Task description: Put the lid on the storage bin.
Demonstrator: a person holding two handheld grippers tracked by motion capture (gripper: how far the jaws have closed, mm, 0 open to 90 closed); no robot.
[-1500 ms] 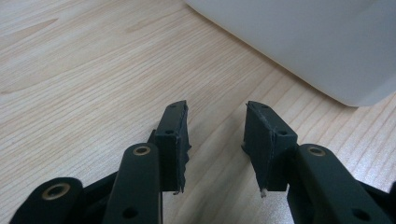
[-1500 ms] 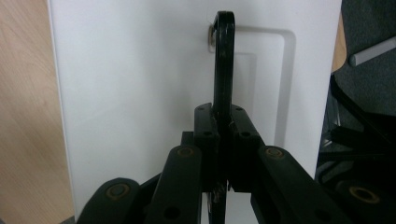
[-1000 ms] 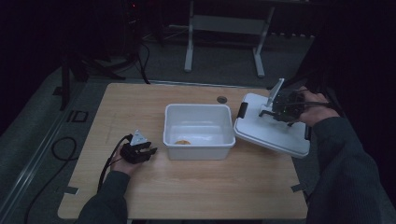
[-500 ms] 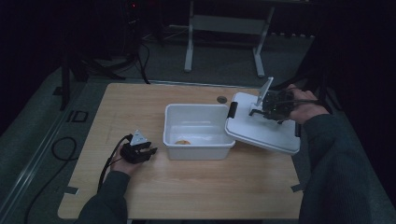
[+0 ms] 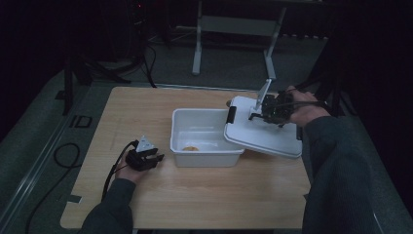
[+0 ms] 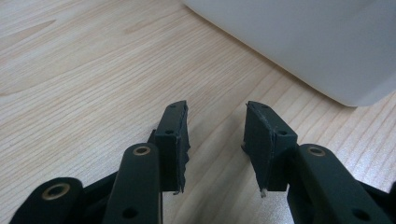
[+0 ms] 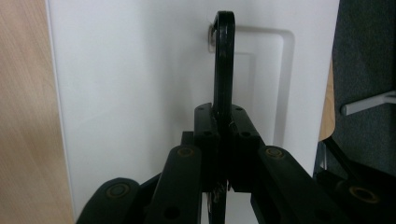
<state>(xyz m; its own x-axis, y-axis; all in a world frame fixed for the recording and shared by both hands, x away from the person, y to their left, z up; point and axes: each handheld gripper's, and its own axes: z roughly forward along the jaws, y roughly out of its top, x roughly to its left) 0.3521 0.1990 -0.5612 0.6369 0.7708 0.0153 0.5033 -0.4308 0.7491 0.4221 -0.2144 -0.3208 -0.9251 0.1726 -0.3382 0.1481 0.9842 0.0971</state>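
An open white bin (image 5: 206,148) stands mid-table, a small yellowish item (image 5: 189,148) on its floor. To its right a white lid (image 5: 265,137) hangs tilted, its left edge over the bin's right rim. My right gripper (image 5: 258,115) is shut on the lid's black handle (image 7: 223,60), which stands upright between the pads in the right gripper view, where the lid's top (image 7: 140,93) spreads behind it. My left gripper (image 5: 155,159) rests on the wood left of the bin, jaws apart around nothing; in the left gripper view (image 6: 217,140) the bin's wall (image 6: 317,42) lies just ahead.
The wooden table (image 5: 146,112) has bare room at its left and front. A small dark round thing (image 5: 228,102) lies behind the bin. A cable (image 5: 114,168) trails from the left gripper off the table's edge. Metal stand legs (image 5: 197,48) rise beyond the table.
The right gripper has carried the lid leftward toward the bin, so its left edge now overlaps the bin's right rim. The left gripper has kept still.
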